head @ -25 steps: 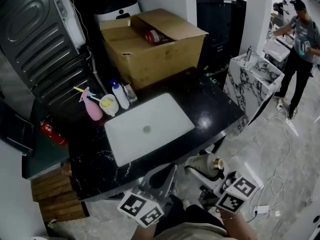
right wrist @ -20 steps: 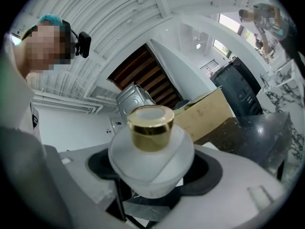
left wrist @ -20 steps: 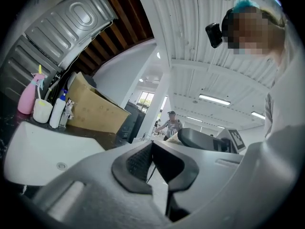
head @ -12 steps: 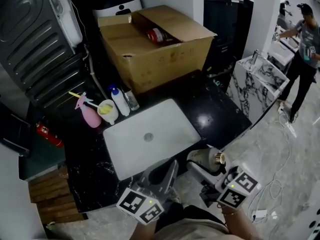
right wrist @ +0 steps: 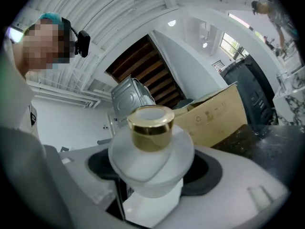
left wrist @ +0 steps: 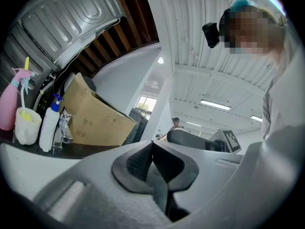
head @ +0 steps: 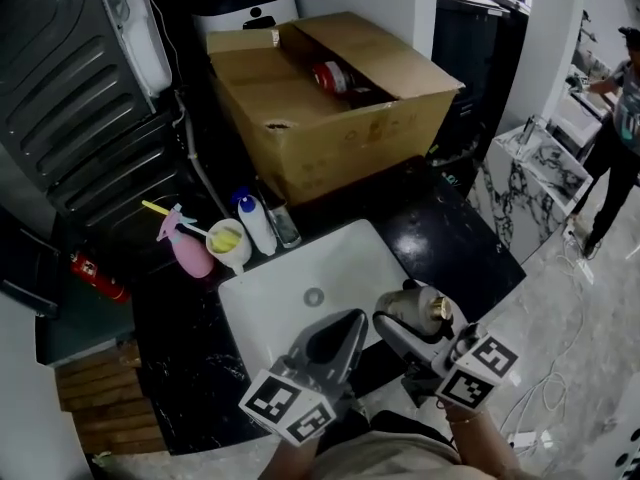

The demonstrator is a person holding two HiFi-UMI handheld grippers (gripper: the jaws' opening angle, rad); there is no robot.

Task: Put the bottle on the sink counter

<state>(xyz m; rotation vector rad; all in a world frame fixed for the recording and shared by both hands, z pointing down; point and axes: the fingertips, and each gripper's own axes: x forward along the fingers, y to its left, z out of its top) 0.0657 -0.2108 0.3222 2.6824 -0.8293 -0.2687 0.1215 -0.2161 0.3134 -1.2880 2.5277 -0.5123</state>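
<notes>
While the left gripper [head: 338, 336] hovers with its jaws pressed together on nothing, the right gripper [head: 398, 330] clamps a white, gold-capped bottle [head: 416, 310] above the near corner of the white sink [head: 280, 268], sunk in a black counter [head: 455, 238]; a cardboard box [head: 340, 118] stands beyond.

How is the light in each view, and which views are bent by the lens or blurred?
Head view: dim overall; the black counter swallows detail, and only the white sink stands out bright. Left gripper view: strong fisheye bending, dark corners, bright ceiling lamps. Right gripper view: the same rounding; the bottle is sharp and its gold cap shines.
</notes>
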